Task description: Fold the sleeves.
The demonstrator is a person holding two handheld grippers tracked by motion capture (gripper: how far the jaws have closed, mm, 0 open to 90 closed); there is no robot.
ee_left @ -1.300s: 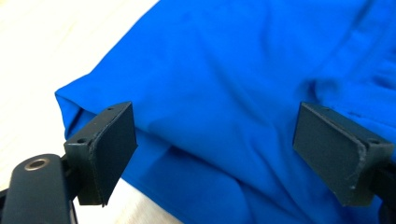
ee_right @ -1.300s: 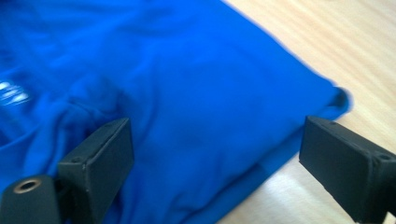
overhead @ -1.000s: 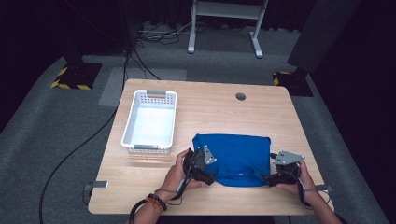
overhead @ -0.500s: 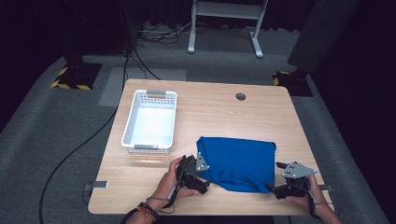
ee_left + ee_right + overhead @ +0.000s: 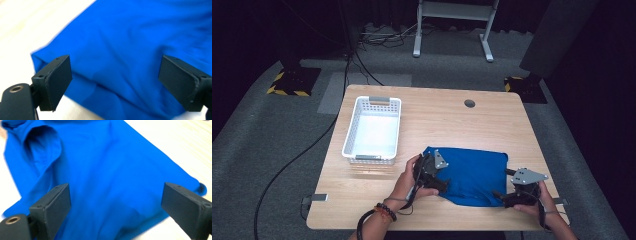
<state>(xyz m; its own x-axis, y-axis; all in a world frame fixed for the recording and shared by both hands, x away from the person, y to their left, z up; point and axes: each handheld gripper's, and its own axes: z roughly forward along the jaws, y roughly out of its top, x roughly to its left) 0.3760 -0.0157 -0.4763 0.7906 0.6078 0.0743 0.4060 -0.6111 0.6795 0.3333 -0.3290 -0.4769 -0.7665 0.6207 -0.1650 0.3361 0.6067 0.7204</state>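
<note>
Wooden table [image 5: 492, 125]; both hand-held grippers, left [image 5: 443, 186] and right [image 5: 498, 196], gape wide beside blue cloth [image 5: 474, 172].

Recording studio, black curtains [image 5: 272, 30], floor cables [image 5: 302, 155], hazard tape [image 5: 287, 91]

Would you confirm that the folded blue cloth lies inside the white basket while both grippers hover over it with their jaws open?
Not quite: the blue cloth lies flat on the wooden table, to the right of the white basket, as the high view shows. The rest holds: the left gripper and right gripper both stand over it with jaws open.
</note>
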